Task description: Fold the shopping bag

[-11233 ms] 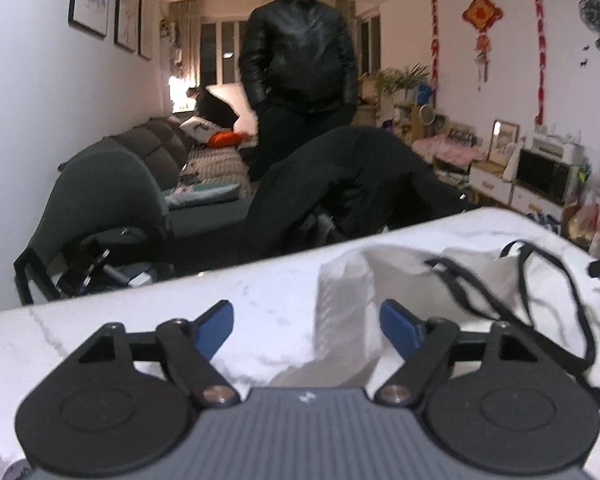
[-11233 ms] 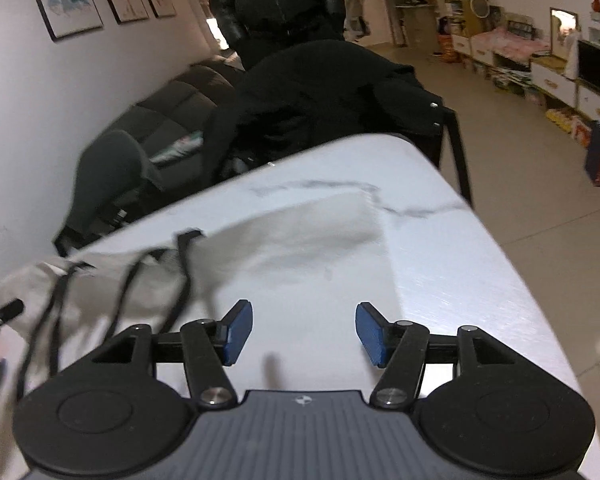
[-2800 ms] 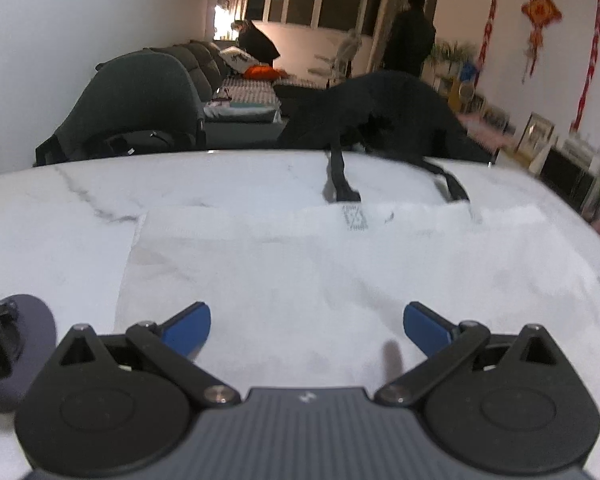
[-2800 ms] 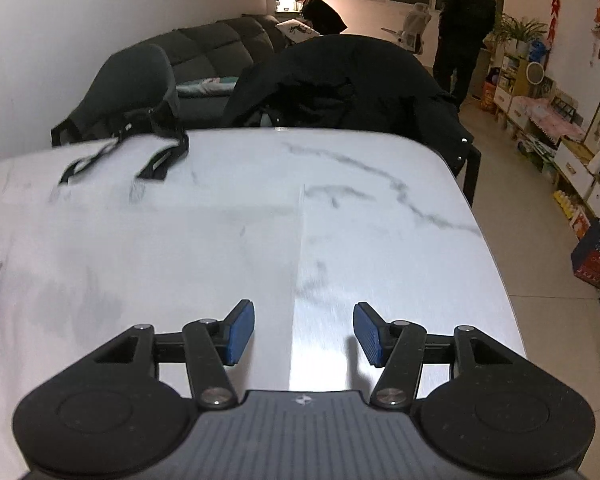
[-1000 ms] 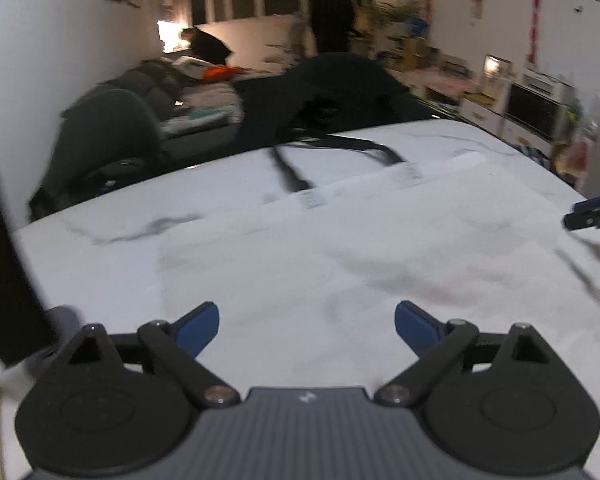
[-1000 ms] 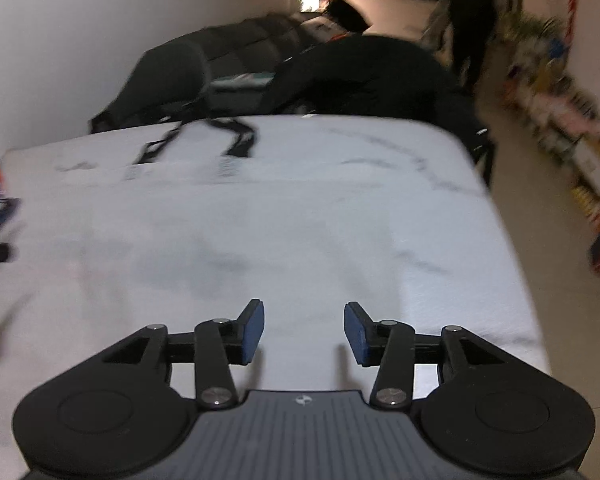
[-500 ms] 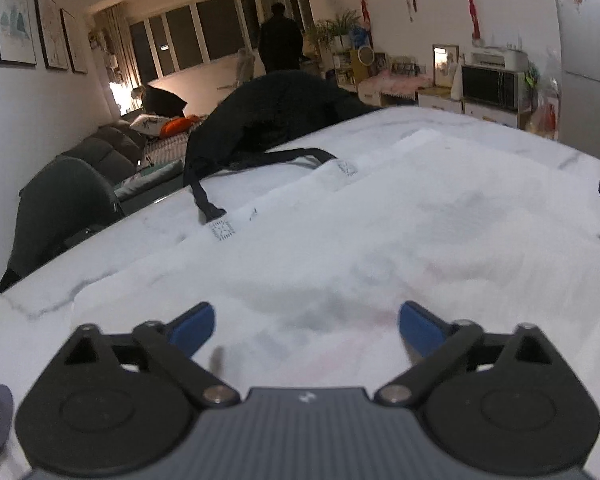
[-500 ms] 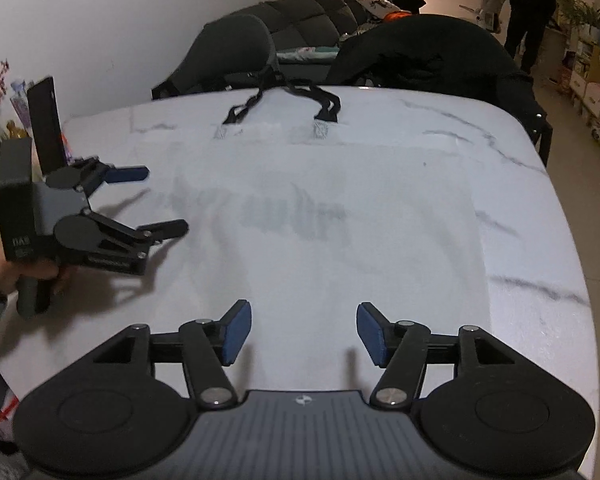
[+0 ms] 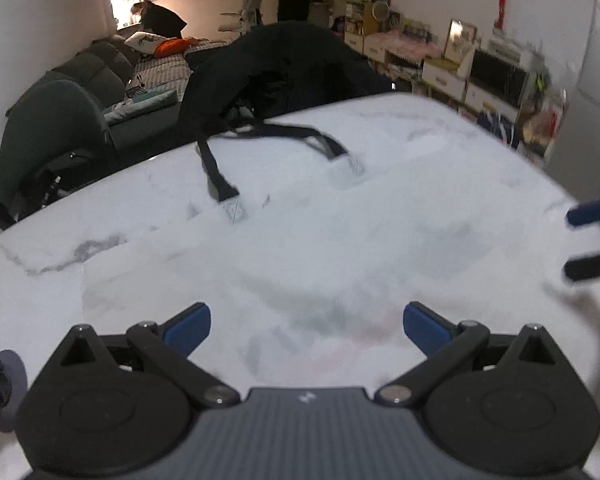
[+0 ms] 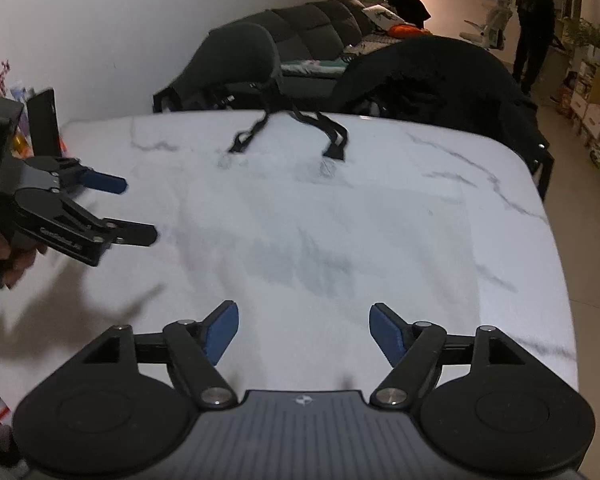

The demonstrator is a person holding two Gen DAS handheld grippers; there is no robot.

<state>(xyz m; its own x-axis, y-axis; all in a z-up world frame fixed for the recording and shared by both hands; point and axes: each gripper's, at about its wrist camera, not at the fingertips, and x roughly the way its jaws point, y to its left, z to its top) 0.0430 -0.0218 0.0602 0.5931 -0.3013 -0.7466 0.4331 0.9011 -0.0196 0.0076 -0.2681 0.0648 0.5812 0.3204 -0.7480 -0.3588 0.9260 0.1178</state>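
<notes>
A white shopping bag [image 9: 320,248] [image 10: 324,236] lies flat on the marble table, its black handles [image 9: 268,140] [image 10: 292,128] spread toward the far edge. My left gripper [image 9: 306,326] hovers open over the bag's near edge, nothing between its blue pads. In the right wrist view the left gripper [image 10: 132,210] shows at the bag's left side, held by a hand. My right gripper [image 10: 304,332] stands open over the bag's near edge, empty; its fingertips [image 9: 592,212] show at the right rim of the left wrist view.
The marble table [image 10: 512,208] ends close on the right, with floor beyond. A chair draped with a black coat [image 10: 432,76] and a grey chair [image 10: 236,60] stand at the far edge. A dark upright object [image 10: 44,124] stands at the table's left. A person [image 10: 536,12] stands far back.
Both grippers have shifted slightly over the flat bag; the left one swung its view back to the left. Earlier the bag was crumpled, now it lies spread flat.
</notes>
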